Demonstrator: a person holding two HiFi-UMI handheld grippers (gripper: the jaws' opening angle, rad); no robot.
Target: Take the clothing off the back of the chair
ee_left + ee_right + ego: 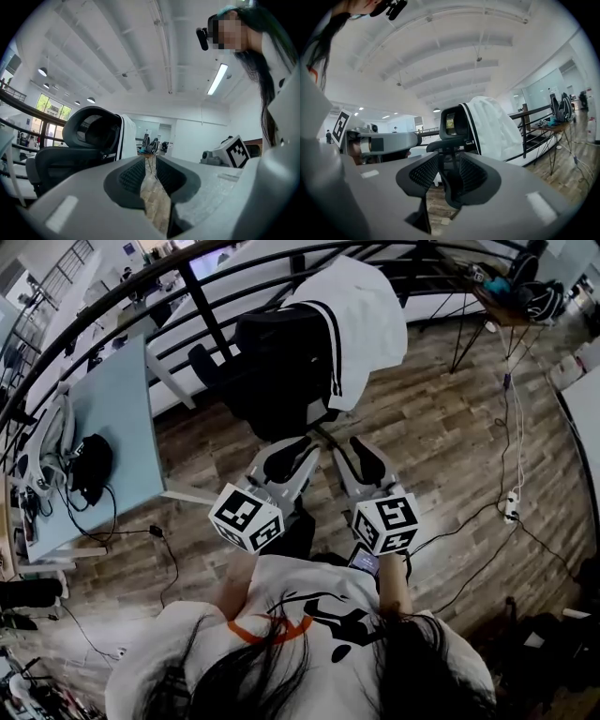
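A white garment with black stripes (361,320) hangs over the back of a black office chair (277,367). Both grippers are held side by side in front of the chair, apart from it. My left gripper (298,448) points at the chair's seat side, my right gripper (361,448) toward the garment. In the left gripper view the jaws (150,161) stand a narrow slit apart with nothing between them; the chair (89,133) and garment (127,136) are to the left. In the right gripper view the jaws (449,160) are slightly apart and empty, with the garment (492,126) ahead.
A light blue desk (117,418) with a black bag (91,465) and cables stands at the left. A curved black railing (202,306) runs behind the chair. A small table with bags (511,296) is at the far right. Cables and a power strip (511,507) lie on the wooden floor.
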